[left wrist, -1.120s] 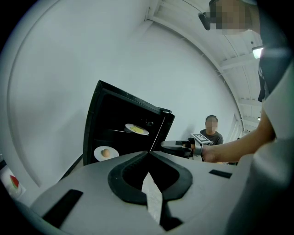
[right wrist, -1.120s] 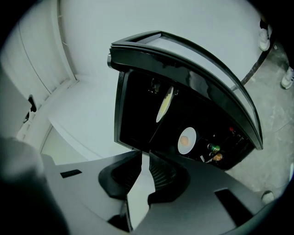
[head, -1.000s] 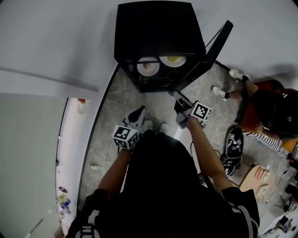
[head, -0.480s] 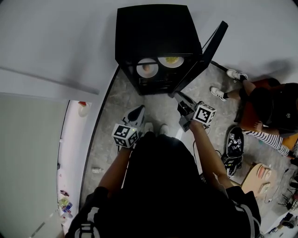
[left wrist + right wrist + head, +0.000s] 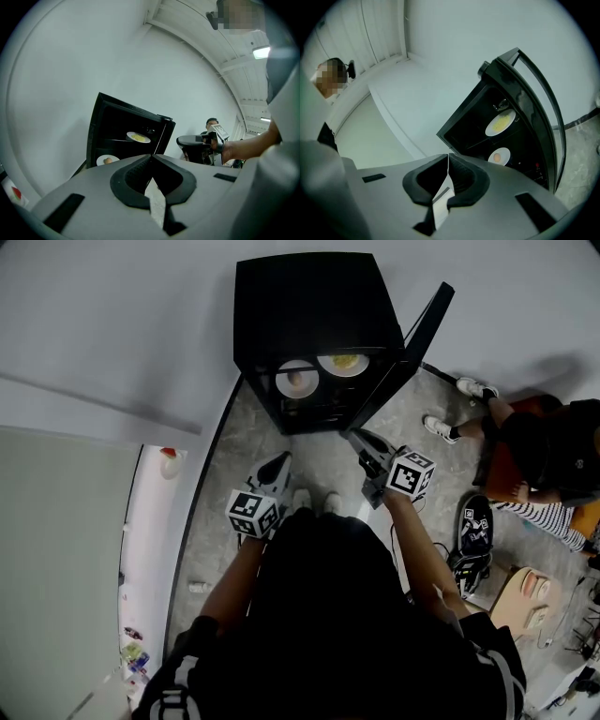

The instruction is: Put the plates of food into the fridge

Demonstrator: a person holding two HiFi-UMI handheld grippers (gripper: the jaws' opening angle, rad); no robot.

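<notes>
A black fridge (image 5: 314,324) stands with its door (image 5: 403,352) swung open to the right. Two white plates rest on shelves inside: one with yellow food (image 5: 343,363) (image 5: 138,137) (image 5: 500,123), one with a round orange piece (image 5: 298,379) (image 5: 108,160) (image 5: 499,157). My left gripper (image 5: 278,465) (image 5: 151,157) hangs shut and empty in front of the fridge, to its lower left. My right gripper (image 5: 358,439) (image 5: 448,157) is just below the door's edge; its jaws have just been closing, nothing is between them, and they are shut.
A seated person (image 5: 539,451) with striped sleeves and white shoes is at the right, near the open door. Dark shoes (image 5: 472,531) and clutter lie on the grey floor beside them. A white counter (image 5: 155,549) with small items runs along the left.
My right gripper has lifted a little toward the fridge door and rolled, and its jaws have closed. The left gripper has stayed in place.
</notes>
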